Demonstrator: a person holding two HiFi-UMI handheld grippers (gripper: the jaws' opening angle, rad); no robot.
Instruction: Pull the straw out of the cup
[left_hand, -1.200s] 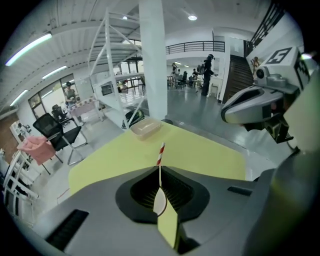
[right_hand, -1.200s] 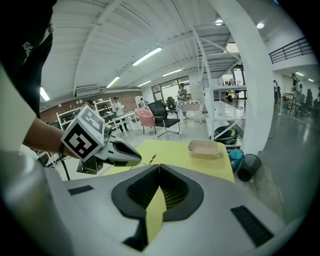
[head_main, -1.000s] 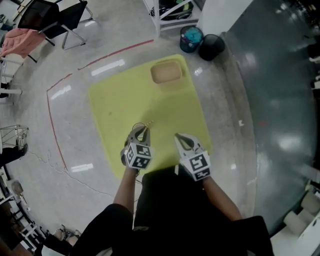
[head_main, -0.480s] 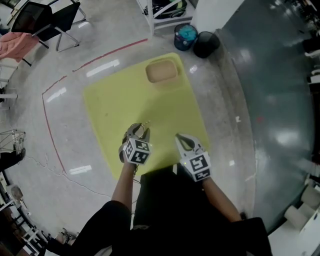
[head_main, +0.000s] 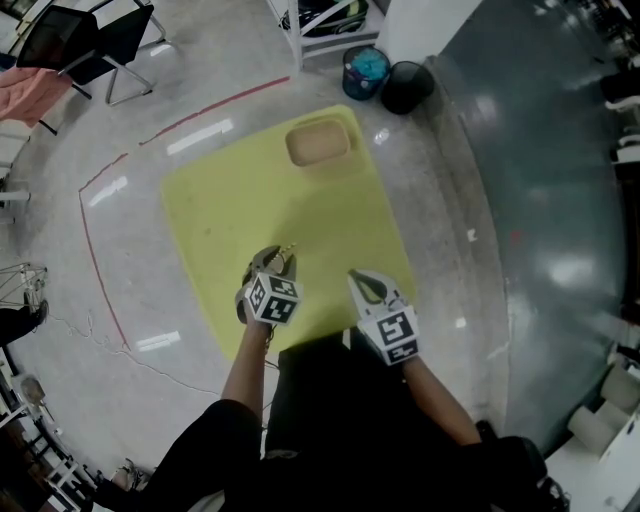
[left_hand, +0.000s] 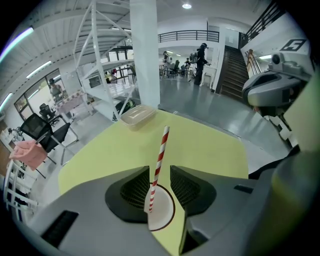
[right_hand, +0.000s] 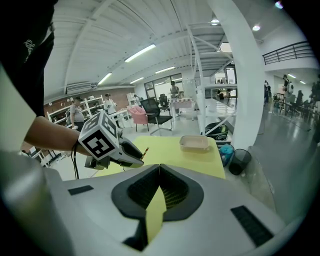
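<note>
Two grippers hover over your yellow table (head_main: 250, 200). Your left gripper (left_hand: 160, 172) has just opened its jaws; they stand apart on either side of the red-and-white straw (left_hand: 160, 152), not pressing it. The straw leans in the white cup (left_hand: 164, 214) right under that gripper. Your right gripper (right_hand: 160, 169) is near, jaw tips together, nothing between them.

The straw (left_hand: 159, 160) is red-and-white striped, the cup (left_hand: 165, 212) white with a dark rim, the table (left_hand: 210, 145) yellow-green.
</note>
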